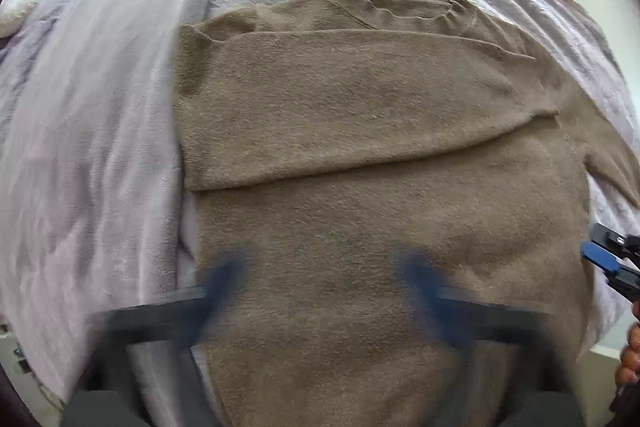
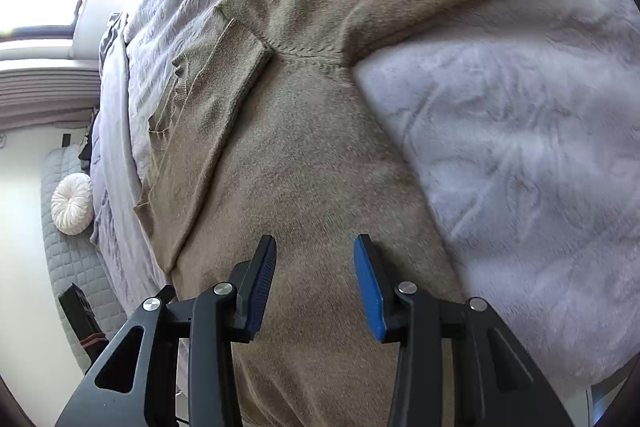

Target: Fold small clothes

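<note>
Both grippers, left (image 1: 324, 283) and right (image 2: 316, 283), hang open and empty over the brown sweater (image 1: 380, 155) on the bed; one sleeve (image 1: 340, 107) lies folded across (the other still sprawls right).

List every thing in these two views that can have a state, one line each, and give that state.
brown sweater: lying flat on the bed, one sleeve folded across the chest, the other still spread out
left gripper: open, blurred, nothing between its fingers
right gripper: open, empty, above the sweater
lilac bedcover: spread out, wrinkled
round white cushion: lying beside the bed
</note>
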A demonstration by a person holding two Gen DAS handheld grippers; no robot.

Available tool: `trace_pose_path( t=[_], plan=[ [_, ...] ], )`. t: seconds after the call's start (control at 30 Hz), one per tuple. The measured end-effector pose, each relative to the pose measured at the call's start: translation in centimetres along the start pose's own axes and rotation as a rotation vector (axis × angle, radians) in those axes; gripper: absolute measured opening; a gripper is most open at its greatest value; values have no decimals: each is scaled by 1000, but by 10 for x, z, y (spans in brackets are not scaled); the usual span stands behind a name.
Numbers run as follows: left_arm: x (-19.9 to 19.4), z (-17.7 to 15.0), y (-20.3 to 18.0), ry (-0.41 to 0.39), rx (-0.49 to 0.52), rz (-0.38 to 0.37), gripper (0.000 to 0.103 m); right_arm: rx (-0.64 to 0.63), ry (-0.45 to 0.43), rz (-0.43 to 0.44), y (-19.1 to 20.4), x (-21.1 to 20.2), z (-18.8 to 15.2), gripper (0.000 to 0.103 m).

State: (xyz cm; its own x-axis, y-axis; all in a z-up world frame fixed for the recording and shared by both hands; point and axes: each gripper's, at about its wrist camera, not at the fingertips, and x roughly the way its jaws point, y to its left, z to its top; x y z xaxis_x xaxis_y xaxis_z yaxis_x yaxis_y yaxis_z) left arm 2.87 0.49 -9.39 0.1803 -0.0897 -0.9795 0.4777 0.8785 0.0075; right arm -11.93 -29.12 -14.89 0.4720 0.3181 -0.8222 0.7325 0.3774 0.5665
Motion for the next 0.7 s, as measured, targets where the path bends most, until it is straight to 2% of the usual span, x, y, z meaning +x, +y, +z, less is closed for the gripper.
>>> trace_pose_path(
  t=[0.03, 0.27, 0.4, 0.47, 0.6, 0.7],
  plan=[
    [-3, 0, -4, -18, 17, 15, 103, 2, -3, 5, 0, -1, -1, 44],
    [-8, 10, -28, -12, 77, 53, 103, 7, -22, 26, -7, -14, -4, 45],
    [-1, 16, -33, 37, 51, 77, 103, 25, -42, 43, -17, -25, -5, 45],
    [0, 15, -36, 56, 54, 66, 103, 40, -55, 50, -24, -31, -5, 45],
    [-2, 16, -55, 46, 102, 37, 103, 83, -96, 66, -47, -46, -1, 45],
    [1, 16, -71, 49, 132, 42, 103, 122, -131, 75, -65, -58, 3, 45]
  ],
)
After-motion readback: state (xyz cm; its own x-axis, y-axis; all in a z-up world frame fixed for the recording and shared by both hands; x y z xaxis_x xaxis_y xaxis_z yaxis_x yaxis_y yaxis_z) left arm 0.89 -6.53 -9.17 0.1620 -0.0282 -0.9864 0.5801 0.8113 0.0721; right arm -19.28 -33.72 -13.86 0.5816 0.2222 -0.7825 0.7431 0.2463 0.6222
